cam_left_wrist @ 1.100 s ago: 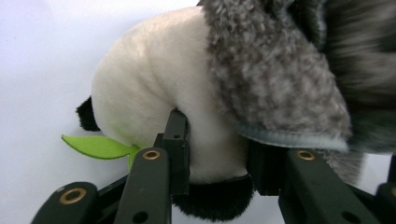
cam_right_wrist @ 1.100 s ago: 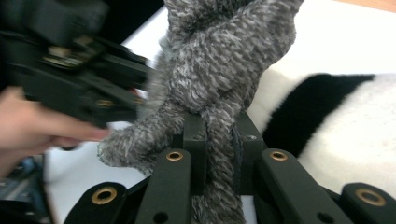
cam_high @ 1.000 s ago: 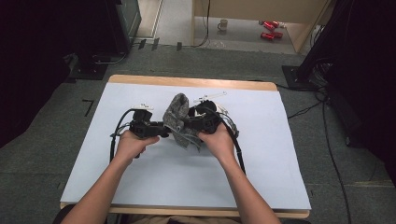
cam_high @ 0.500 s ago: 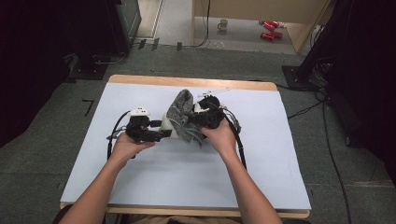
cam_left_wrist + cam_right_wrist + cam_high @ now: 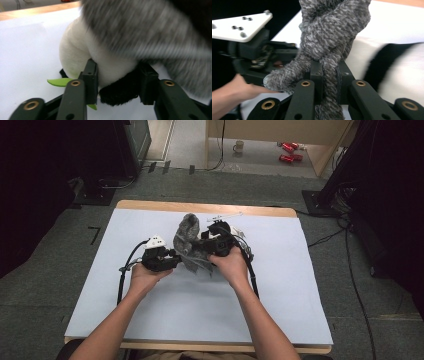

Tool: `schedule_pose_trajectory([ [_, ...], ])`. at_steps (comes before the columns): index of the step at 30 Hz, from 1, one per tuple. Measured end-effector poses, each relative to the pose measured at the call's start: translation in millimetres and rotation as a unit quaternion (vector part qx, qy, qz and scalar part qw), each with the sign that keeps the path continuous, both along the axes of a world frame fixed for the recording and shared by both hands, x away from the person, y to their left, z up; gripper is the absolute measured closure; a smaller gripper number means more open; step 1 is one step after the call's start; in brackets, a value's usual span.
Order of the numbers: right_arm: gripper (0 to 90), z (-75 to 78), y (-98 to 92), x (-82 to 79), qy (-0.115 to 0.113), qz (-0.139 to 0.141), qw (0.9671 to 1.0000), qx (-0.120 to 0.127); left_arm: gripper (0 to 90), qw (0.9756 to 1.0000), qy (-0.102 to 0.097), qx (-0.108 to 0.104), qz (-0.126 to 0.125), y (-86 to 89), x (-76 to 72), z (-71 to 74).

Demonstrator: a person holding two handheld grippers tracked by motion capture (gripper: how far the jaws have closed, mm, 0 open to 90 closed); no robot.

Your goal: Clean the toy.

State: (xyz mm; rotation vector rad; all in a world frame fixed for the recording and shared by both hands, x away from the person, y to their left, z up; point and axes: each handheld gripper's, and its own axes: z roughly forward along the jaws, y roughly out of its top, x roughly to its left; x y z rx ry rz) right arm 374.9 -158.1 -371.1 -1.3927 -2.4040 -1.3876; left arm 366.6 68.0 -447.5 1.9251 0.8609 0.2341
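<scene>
A plush toy [image 5: 82, 47], white with a black part and green bits, is held over the middle of the table. A grey knitted cloth [image 5: 187, 232] is wrapped around it. My left gripper [image 5: 118, 75] has just been closing; its jaws now press from both sides on a white, black-tipped part of the toy. In the high view the left gripper [image 5: 172, 256] sits left of the bundle. My right gripper [image 5: 329, 72] is shut on a twisted strand of the grey knitted cloth [image 5: 332, 32]. From above, that right gripper [image 5: 210, 245] comes in from the right.
The table [image 5: 150, 320] has a white sheet over it, with a wooden edge at the far side. Black cables [image 5: 250, 270] trail from the grippers. On the floor beyond the table are a mug [image 5: 239, 145] and red objects [image 5: 287, 147].
The grey knit now stands taller and narrower between the grippers than a second ago. Both hands stay about where they were.
</scene>
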Motion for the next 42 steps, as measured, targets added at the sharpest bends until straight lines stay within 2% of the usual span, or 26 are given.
schedule_pose_trajectory([
  [2, 80.3, -3.5, 7.6, 0.5, 0.001, 0.004, 0.9999, -0.013, 62.9, 1.0000, -0.002, 0.004, 0.003, -1.4, -1.5, 1.0],
  [5, 80.4, -11.2, 10.5, 4.8, -0.003, 0.003, 0.9994, -0.035, 65.0, 1.0000, 0.006, 0.007, 0.005, -0.6, -0.6, 0.5],
  [9, 80.3, -10.6, 3.3, 6.9, -0.013, -0.006, 0.9981, -0.061, 65.9, 0.9999, 0.014, 0.005, 0.008, 1.0, 1.6, 0.1],
  [12, 80.6, -6.8, -7.6, 5.0, -0.023, -0.022, 0.9950, -0.094, 65.9, 0.9998, 0.018, 0.004, 0.008, 1.9, 2.2, 0.5],
  [13, 80.8, -6.0, -14.2, 5.1, -0.026, -0.027, 0.9947, -0.096, 65.9, 0.9998, 0.019, 0.001, 0.006, 1.7, 2.3, 0.8],
  [15, 80.8, -5.1, -25.2, 4.4, -0.021, -0.037, 0.9955, -0.084, 65.9, 0.9998, 0.019, 0.001, 0.005, -0.6, 1.6, 1.3],
  [22, 80.8, 5.7, -45.8, 1.3, -0.029, -0.049, 0.9954, -0.076, 65.9, 0.9996, 0.026, -0.002, 0.007, 1.7, 3.6, 1.4],
  [28, 80.7, 15.0, -71.9, -2.4, -0.034, -0.076, 0.9943, -0.067, 65.9, 0.9994, 0.033, -0.005, 0.008, 4.0, 5.6, 0.8],
  [37, 80.7, 11.5, -109.8, -3.7, -0.027, -0.119, 0.9903, -0.065, 65.8, 0.9993, 0.035, -0.005, 0.007, 4.1, 6.3, 0.6],
  [42, 80.7, 5.9, -121.2, -1.7, -0.021, -0.132, 0.9887, -0.068, 65.7, 0.9993, 0.038, -0.005, 0.006, 4.9, 6.8, 0.6],
])
